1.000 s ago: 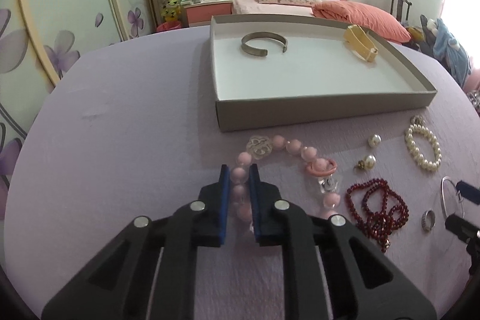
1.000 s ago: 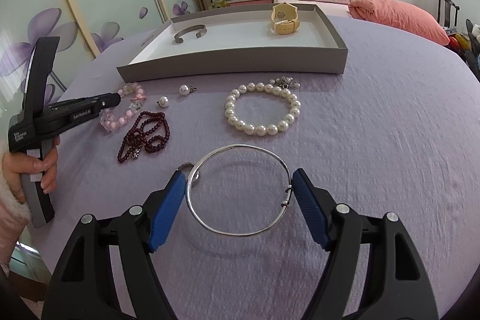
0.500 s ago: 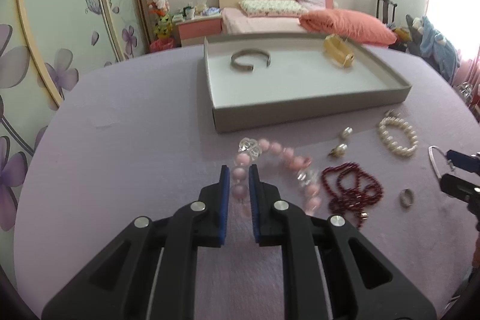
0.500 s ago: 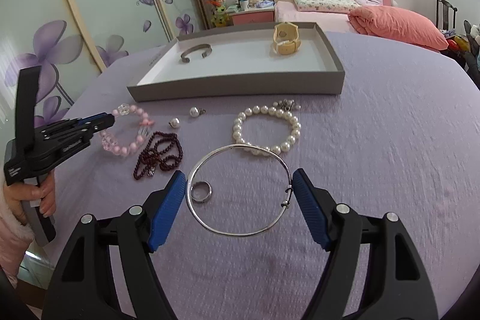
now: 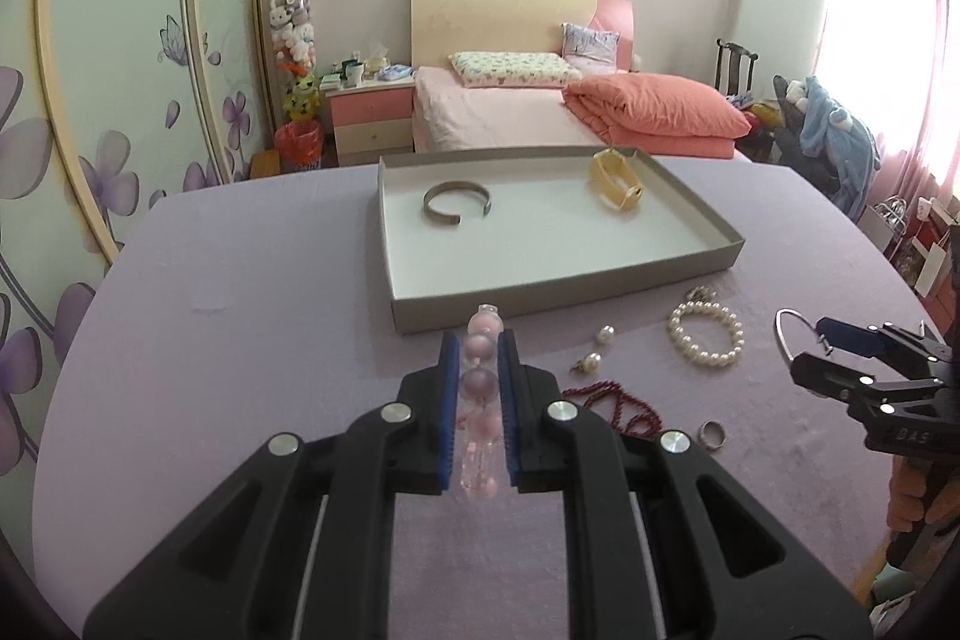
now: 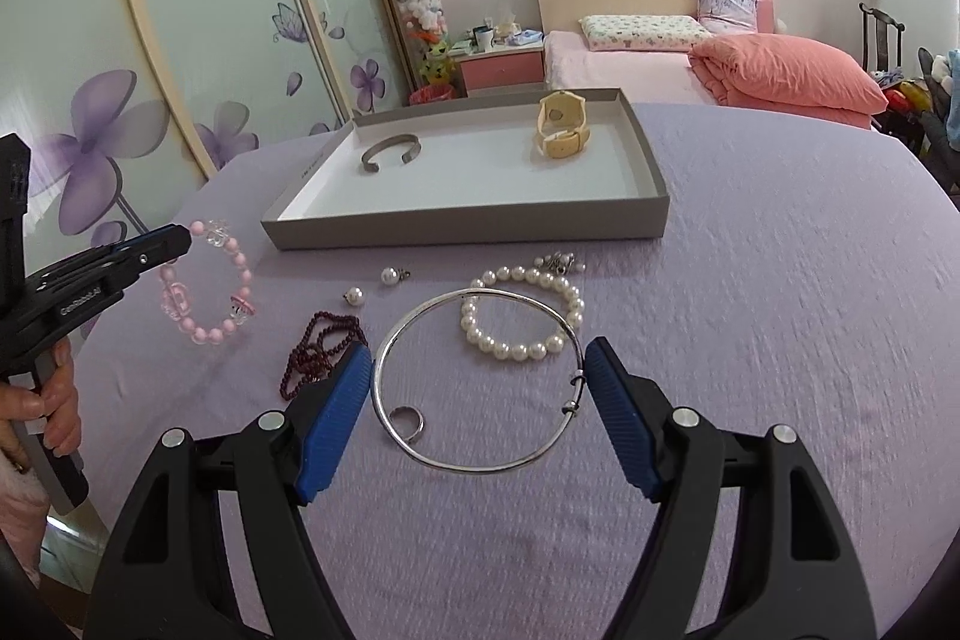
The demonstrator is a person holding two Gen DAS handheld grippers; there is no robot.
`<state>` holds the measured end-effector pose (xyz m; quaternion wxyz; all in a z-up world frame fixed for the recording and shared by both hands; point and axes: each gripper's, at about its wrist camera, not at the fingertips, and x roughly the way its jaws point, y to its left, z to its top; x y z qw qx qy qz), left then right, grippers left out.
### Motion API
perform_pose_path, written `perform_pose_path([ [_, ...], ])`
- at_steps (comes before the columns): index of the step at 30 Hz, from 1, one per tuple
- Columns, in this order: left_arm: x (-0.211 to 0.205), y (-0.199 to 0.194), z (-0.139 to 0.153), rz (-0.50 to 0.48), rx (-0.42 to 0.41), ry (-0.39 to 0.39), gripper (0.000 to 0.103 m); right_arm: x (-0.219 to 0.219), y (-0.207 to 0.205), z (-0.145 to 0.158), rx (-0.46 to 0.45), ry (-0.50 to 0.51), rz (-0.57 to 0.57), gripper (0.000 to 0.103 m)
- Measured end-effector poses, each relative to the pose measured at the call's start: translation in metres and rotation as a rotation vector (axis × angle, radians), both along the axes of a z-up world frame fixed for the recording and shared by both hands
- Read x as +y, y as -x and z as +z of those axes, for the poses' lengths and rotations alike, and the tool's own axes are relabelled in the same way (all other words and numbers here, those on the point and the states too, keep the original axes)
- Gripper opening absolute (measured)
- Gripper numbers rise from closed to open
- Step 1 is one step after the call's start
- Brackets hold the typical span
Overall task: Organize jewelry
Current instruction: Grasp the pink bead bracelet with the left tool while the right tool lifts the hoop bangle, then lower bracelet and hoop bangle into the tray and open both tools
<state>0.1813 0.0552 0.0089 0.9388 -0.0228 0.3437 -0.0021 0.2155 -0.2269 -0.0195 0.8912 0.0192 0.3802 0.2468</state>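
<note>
1. Done: cuff bangle [image 6: 390, 153] and cream watch [image 6: 561, 127] lie in the tray [image 6: 468, 226].
2. Left gripper [image 5: 477, 388] pinches the pink bead bracelet [image 6: 204, 283], lifted off the table.
3. Right gripper [image 6: 480, 388] seemingly clamps the silver hoop [image 6: 480, 379].
4. Left: pearls [image 6: 522, 310], earrings, garnet strand, ring.

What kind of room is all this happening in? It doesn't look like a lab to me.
It looks like a home bedroom: a bed with a pink quilt, a nightstand, and a floral wardrobe. The jewelry lies on a table draped in a purple cloth.
</note>
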Motion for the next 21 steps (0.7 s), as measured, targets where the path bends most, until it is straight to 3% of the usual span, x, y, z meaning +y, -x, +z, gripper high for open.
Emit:
perform_pose_path([
  [11, 0.002, -0.019, 0.034, 0.009, -0.075, 0.028, 0.013, 0.001, -0.021, 0.017, -0.045, -0.017, -0.008, 0.073],
  [21, 0.008, -0.085, 0.052, 0.029, -0.1, 0.041, 0.013, 0.011, -0.079, 0.043, -0.119, -0.021, -0.041, 0.073],
])
